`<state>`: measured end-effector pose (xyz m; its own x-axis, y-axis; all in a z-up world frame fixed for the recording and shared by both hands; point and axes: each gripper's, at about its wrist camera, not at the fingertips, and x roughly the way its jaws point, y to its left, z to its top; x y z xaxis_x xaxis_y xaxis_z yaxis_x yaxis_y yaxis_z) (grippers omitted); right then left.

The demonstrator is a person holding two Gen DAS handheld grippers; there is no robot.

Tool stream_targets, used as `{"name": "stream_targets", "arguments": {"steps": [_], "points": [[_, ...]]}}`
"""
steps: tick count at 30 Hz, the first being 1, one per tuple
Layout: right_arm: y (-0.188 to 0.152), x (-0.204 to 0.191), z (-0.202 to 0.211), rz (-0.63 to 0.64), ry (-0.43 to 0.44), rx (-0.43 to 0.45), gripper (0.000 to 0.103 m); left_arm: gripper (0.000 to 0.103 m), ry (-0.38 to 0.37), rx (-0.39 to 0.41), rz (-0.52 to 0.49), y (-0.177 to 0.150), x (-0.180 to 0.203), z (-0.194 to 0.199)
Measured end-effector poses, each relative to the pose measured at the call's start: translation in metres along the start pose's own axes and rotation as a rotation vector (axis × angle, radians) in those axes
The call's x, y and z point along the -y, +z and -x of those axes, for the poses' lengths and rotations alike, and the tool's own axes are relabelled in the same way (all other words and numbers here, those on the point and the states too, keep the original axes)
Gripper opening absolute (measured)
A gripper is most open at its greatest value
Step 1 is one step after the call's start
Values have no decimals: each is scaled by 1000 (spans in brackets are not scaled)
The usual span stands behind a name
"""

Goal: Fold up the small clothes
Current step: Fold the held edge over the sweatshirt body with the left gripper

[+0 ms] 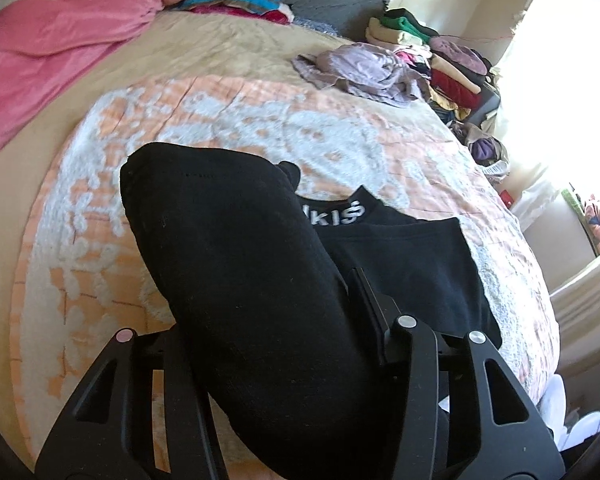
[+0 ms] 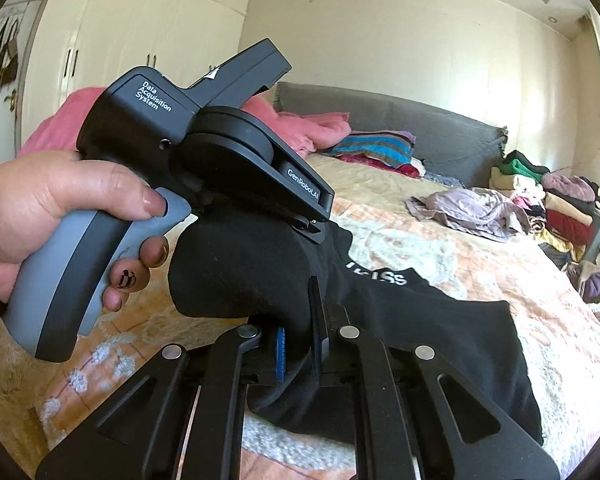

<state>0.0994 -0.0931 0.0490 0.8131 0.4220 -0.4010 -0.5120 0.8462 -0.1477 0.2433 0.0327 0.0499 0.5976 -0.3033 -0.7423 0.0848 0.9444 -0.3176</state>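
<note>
Black knit underwear (image 1: 236, 280) with a lettered waistband draped over and hid the left tongs' (image 1: 268, 352) tips, grip unclear, while right tongs (image 2: 300, 344) pinched its bunched fold above the quilted bed (image 1: 260, 120).

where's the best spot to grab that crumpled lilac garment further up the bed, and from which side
Take the crumpled lilac garment by its raised bunched middle, coming from above. It lies in a loose heap on the bedspread, so the folds stand up to pinch, while its edges lie flat. Probably easiest on the near side.

The black garment (image 1: 236, 280) is draping over the left claw (image 1: 284, 336), hiding its fingertips. The waistband lettering (image 2: 384, 276) is lying partly folded under, staying unreadable. The clothes pile (image 1: 440, 64) is blurring.
</note>
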Motion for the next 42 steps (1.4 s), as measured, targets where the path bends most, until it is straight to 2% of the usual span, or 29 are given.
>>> {"name": "stream_targets", "arguments": {"steps": [20, 32, 42], "points": [[-15, 62, 44, -163, -83, 43, 7, 41, -7, 24, -86, 8, 92, -7], [-30, 88, 52, -208, -98, 14, 7, 41, -24, -13, -96, 7, 125, -34], [-59, 113, 50, -343, -87, -52, 7, 47, -25, -84, -123, 1, 151, -70]]}}
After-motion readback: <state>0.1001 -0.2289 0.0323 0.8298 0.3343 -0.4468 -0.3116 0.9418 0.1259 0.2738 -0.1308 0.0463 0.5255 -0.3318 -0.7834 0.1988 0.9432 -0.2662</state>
